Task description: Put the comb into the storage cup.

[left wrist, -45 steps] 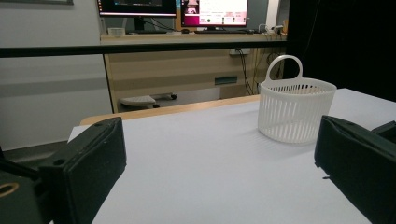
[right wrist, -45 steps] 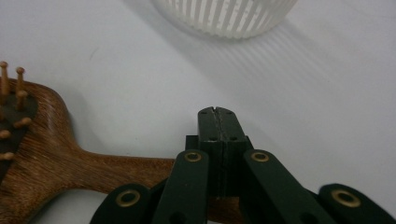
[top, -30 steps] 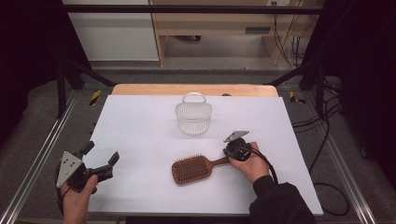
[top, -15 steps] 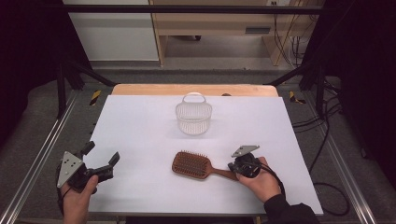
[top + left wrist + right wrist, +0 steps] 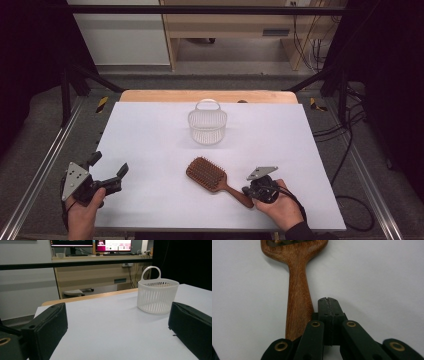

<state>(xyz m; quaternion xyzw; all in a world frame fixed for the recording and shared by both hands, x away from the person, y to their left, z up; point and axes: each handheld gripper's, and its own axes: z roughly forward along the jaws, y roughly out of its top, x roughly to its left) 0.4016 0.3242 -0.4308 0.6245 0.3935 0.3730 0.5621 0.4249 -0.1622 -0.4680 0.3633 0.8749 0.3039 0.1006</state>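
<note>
Spread wide, the left gripper [image 5: 107, 176] sits at the near left edge of the white table [image 5: 150, 145]; the right gripper [image 5: 329, 302] has its jaws pressed together, lying just beside the handle of the brown wooden paddle hairbrush [image 5: 215, 178]. Grey floor and a pale wooden desk lie beyond. From the left gripper view, monitors [image 5: 91, 243] glow behind the white slatted plastic basket [image 5: 157, 293] standing upright mid-table.
</note>
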